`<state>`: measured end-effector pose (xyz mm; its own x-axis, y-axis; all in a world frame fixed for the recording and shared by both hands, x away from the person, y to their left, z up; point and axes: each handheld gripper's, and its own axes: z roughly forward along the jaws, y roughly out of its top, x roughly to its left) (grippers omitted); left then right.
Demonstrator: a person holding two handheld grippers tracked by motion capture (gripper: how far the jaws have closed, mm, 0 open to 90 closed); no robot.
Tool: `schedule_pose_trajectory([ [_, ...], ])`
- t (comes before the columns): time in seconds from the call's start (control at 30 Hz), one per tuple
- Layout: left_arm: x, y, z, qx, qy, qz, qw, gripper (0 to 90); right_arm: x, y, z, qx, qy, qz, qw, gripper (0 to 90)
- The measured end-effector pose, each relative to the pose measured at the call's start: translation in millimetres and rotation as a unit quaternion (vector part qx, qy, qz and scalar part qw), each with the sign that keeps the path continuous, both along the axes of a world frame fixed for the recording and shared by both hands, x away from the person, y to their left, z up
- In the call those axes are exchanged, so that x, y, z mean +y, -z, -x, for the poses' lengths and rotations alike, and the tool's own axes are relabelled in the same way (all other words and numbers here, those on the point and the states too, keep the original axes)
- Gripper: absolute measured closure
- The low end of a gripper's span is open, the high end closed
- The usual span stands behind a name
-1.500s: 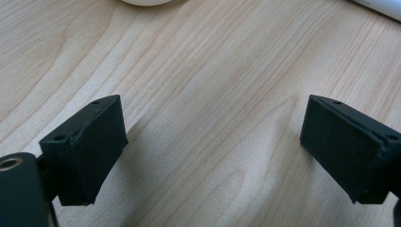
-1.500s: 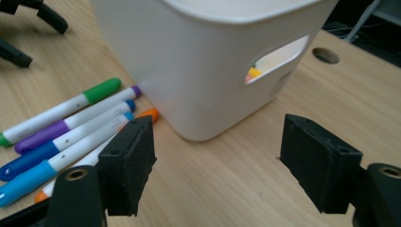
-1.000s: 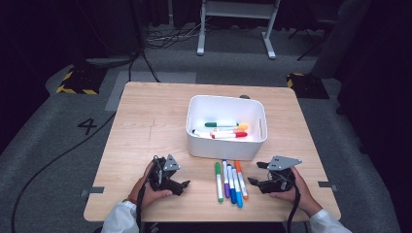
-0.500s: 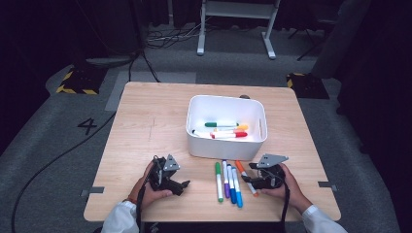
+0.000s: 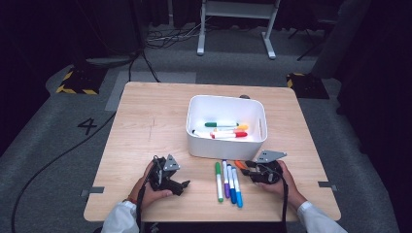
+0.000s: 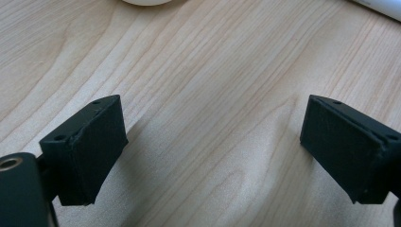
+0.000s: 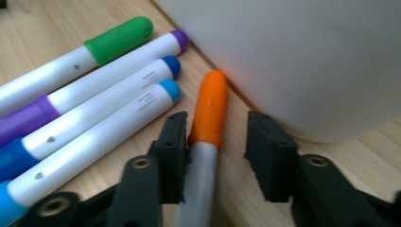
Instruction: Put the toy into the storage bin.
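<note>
Orange marker (image 7: 208, 113) lies on the wooden table (image 5: 145, 126), just beside the front wall of the white bin (image 5: 226, 145), cap end toward the bin. Right gripper (image 7: 215, 142) straddles the marker; its jaws have just been closing with the marker between them. Left pad touches the marker near the cap's base; a gap remains at the right pad, so no full clamp yet. Green (image 7: 118, 38), purple (image 7: 177, 40), dark blue (image 7: 171, 64) and light blue (image 7: 170, 87) markers lie side by side just left of the orange one. More markers rest inside the bin. Left gripper (image 6: 213, 142) sits low over bare wood, jaws wide apart, nothing between them.
</note>
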<state>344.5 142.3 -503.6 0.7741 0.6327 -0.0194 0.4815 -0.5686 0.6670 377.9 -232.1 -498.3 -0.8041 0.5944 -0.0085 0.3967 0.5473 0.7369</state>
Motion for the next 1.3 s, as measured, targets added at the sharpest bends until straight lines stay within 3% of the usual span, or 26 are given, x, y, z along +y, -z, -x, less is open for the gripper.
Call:
schedule_pose_trajectory([
  [0.03,0.0,0.0,0.0,0.000,0.000,0.000,1.0000,8.1,0.0,0.0,0.0,0.000,0.000,0.000,1.0000,64.4],
  [0.1,0.0,0.1,0.1,0.000,0.000,0.000,1.0000,8.1,-2.9,0.4,-0.6,-0.004,-0.001,-0.002,1.0000,73.4],
  [0.33,-0.1,0.0,0.3,-0.001,-0.001,0.000,1.0000,8.1,-14.7,-1.9,1.5,0.006,-0.030,-0.007,0.9995,74.6],
  [0.5,-0.1,0.0,0.2,0.000,-0.001,0.000,1.0000,8.1,-32.8,-13.3,8.1,0.000,-0.035,-0.033,0.9988,74.7],
  [0.73,-0.1,0.0,0.2,0.000,-0.001,0.000,1.0000,8.1,-49.9,-30.3,21.0,-0.023,-0.040,-0.060,0.9972,74.8],
  [0.9,-0.1,0.0,0.2,0.000,-0.001,0.000,1.0000,8.1,-61.0,-48.3,27.6,-0.043,-0.041,-0.091,0.9940,74.8],
  [1.07,-0.1,0.0,0.2,0.000,-0.001,0.000,1.0000,8.1,-67.0,-62.3,33.2,-0.066,-0.044,-0.094,0.9924,74.8],
  [1.3,0.0,0.0,0.1,0.000,-0.001,0.000,1.0000,8.0,-79.7,-90.8,35.4,-0.100,-0.039,-0.114,0.9877,74.8],
])
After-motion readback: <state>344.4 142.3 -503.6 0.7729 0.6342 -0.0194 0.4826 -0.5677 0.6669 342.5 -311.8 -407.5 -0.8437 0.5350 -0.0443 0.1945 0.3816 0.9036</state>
